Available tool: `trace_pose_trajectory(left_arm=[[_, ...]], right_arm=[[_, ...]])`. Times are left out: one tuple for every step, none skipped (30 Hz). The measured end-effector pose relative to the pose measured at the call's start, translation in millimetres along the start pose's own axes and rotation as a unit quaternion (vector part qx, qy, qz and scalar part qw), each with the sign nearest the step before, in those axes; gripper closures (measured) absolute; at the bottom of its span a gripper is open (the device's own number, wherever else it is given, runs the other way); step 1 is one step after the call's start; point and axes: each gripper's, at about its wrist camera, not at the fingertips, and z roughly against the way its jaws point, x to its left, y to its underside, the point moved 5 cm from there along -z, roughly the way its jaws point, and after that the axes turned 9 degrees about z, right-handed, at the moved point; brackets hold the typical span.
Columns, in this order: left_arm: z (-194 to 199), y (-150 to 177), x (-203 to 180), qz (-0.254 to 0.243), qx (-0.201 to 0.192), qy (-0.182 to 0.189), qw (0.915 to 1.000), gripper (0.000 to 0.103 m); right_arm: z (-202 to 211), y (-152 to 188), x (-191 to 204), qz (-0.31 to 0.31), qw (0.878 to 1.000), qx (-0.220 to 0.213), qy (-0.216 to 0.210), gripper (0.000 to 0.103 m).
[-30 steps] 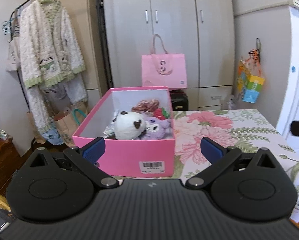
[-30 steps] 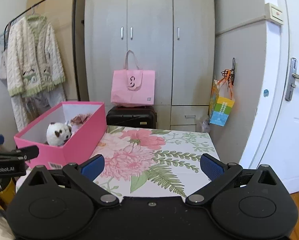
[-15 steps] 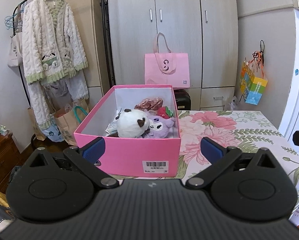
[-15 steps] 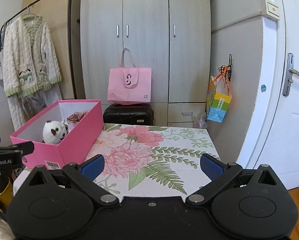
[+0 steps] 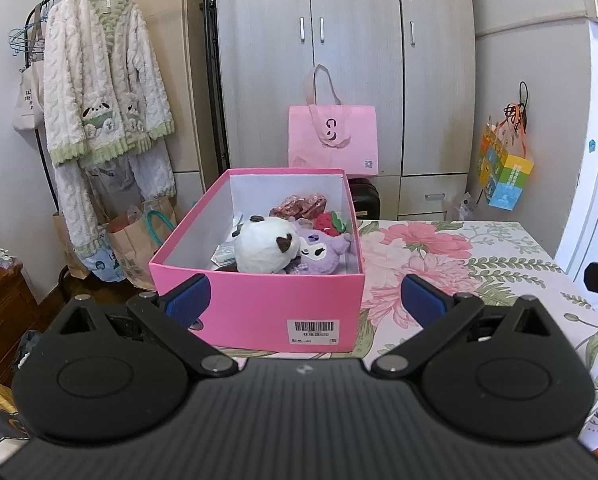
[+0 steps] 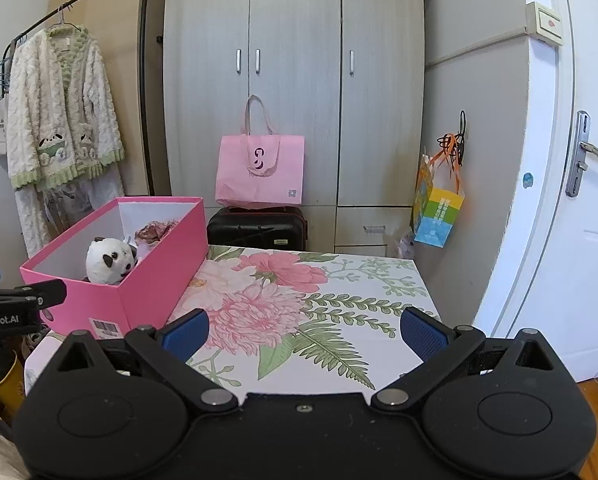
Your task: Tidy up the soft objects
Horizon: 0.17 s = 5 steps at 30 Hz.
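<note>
Plush toys (panda [image 5: 265, 244], purple doll [image 5: 321, 250]) sit inside the pink box [image 5: 259, 308] on the floral table [image 6: 339, 300]; left gripper [image 5: 303, 296] and right gripper [image 6: 303, 330], jaws spread and empty, have risen slightly; sorting looks finished.

Left gripper [image 5: 303, 295] and right gripper [image 6: 303, 331], both level, blue-padded fingers [image 6: 422, 333] spread wide, empty, near the tabletop's front edge.

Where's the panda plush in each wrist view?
Left wrist: panda plush sits centre frame, inside the pink box, beside a purple plush.
Right wrist: panda plush sits at left, in the same box.
Shared landmark: pink tote bag against the wardrobe.
</note>
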Motion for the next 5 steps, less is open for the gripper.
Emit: trace_pose_trajectory(left_arm=[[0.5, 0.4, -0.9, 0.000, 0.000, 0.000, 1.0000, 0.000], [0.8, 0.2, -0.2, 0.000, -0.001, -0.001, 1.0000, 0.000], [0.7, 0.1, 0.1, 0.000, -0.001, -0.002, 1.0000, 0.000], [0.9, -0.1, 0.1, 0.000, -0.002, -0.002, 1.0000, 0.000], [1.6, 0.1, -1.1, 0.000, -0.002, -0.003, 1.0000, 0.000]], right_arm=[[-0.1, 0.0, -0.1, 0.000, 1.000, 0.000, 0.000, 0.000], [-0.3, -0.1, -0.3, 0.000, 1.000, 0.000, 0.000, 0.000], [-0.6, -0.2, -0.5, 0.000, 1.000, 0.000, -0.001, 0.000], [-0.7, -0.2, -0.5, 0.000, 1.000, 0.000, -0.001, 0.000], [-0.7, -0.2, -0.4, 0.001, 1.000, 0.000, -0.001, 0.000]])
